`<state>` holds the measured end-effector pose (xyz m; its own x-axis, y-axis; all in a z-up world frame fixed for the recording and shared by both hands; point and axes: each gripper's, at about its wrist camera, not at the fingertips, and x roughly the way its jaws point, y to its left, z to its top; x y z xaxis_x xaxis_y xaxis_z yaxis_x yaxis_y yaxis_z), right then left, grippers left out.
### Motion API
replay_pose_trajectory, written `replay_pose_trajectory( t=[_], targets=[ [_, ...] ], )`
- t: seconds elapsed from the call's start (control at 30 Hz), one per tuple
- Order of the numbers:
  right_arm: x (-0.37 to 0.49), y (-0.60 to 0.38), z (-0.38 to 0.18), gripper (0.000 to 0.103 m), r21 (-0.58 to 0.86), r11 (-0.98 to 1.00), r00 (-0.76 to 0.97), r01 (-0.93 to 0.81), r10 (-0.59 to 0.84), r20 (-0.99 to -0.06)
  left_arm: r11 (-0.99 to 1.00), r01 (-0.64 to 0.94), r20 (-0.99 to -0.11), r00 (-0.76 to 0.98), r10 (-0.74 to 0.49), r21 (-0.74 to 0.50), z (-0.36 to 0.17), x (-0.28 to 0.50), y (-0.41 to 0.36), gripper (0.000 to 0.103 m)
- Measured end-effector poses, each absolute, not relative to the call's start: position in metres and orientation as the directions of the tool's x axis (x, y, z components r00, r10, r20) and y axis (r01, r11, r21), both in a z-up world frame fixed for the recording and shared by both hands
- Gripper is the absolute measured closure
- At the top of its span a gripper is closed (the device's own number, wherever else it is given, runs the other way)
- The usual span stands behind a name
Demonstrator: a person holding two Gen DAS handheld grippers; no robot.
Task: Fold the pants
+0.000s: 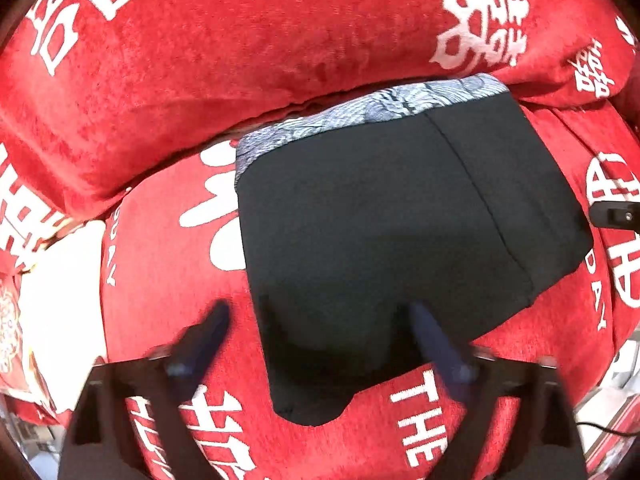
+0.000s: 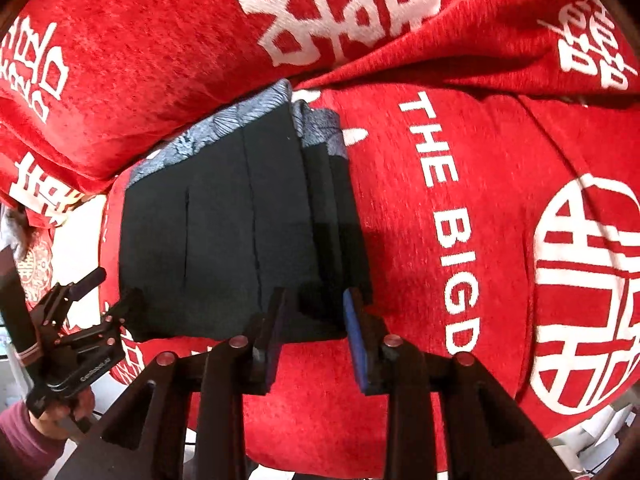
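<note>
Left wrist view: the pants — black, with a grey patterned waistband — are seen folded into a compact stack on a red cover printed with white characters, just in front of a red cushion. The left gripper is held with its fingers spread wide apart, one over the cover and one over the near edge of the garment. Right wrist view: the right gripper is shown with its blue-padded fingers parted at the stack's near right corner — nothing is clamped. Layered folds are visible along the right edge.
</note>
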<state>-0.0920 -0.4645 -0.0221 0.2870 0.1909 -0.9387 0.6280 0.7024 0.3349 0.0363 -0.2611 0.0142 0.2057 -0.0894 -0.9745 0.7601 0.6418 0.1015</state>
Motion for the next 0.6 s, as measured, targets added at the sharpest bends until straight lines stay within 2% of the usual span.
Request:
replay_pose_trajectory(
  t=[0.3, 0.33, 0.4, 0.6],
  targets=[
    [-0.091, -0.465, -0.017, 0.062, 0.342, 0.69, 0.303, 0.638, 0.183, -0.935, 0.663, 0.743, -0.983, 0.174, -0.066, 0.087, 0.006, 0.048, -0.258, 0.005],
    [-0.09, -0.464, -0.017, 0.059, 0.346, 0.688, 0.304, 0.638, 0.188, -0.934, 0.665, 0.741, -0.983, 0.172, -0.059, 0.089, 0.004, 0.05, -0.257, 0.005],
    [-0.089, -0.462, -0.018, 0.048, 0.346, 0.692, 0.302, 0.633, 0.191, -0.934, 0.667, 0.74, -0.986, 0.159, -0.049, 0.086, 0.001, 0.052, -0.257, 0.005],
    [-0.084, -0.458, -0.036, 0.047, 0.298, 0.726, 0.237, 0.62, 0.19, -0.953, 0.668, 0.74, -0.989, 0.14, -0.039, 0.079, -0.003, 0.058, -0.257, 0.005]
  ],
)
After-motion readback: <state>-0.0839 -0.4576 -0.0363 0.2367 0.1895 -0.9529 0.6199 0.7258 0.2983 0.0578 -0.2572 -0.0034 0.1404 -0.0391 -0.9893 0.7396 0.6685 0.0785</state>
